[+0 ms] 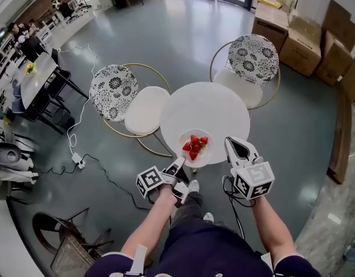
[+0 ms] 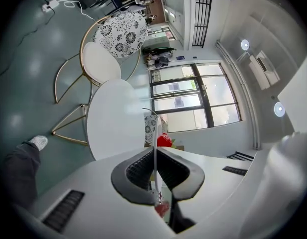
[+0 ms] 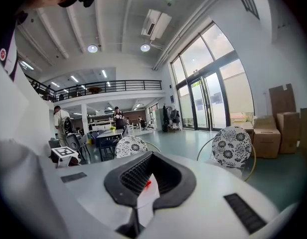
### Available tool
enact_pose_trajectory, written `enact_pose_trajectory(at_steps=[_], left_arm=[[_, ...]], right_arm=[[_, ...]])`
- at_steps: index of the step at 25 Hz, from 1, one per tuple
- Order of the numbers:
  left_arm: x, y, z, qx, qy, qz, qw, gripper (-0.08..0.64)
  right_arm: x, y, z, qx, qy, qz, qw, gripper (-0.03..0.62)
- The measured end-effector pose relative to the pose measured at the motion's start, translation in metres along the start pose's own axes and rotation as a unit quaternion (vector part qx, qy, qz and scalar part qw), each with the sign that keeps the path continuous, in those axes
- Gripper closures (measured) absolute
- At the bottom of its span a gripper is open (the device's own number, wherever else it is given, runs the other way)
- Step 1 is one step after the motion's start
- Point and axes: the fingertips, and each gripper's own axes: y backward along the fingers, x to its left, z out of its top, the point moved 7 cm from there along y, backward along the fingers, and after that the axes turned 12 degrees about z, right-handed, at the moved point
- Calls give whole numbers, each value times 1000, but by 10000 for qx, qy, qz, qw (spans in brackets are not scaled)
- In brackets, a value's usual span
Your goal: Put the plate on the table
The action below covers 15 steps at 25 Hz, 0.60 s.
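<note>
— Plate versus your left gripper?
— Clamped on the plate at its near-left rim. The plate sits at the near edge of the table, strawberries on it. Resting or just above: can't tell.
— Your right gripper?
— Just beside the right rim, not touching. Jaws slightly parted, gripping nothing.
— Views?
— Left gripper view: plate edge-on, a thin line between the pads. Only the head view shows the whole pile.

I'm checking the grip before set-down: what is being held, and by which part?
The round white plate of strawberries, pinched at its near rim between the left gripper's fingers. Whether the right gripper grips it too cannot be told.
</note>
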Motion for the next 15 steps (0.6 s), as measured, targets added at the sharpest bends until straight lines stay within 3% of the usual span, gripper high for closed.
enact_pose_trajectory(at_steps=[8,15], left_arm=[[8,-48,68,154,-222,104,9996,545],[22,-92,102,358,-216,267,9988,545]], right_arm=[[-25,-64,-3,377,-110,-238,9989,588],[-44,-94,-9,631,-256,-498,9964,588]])
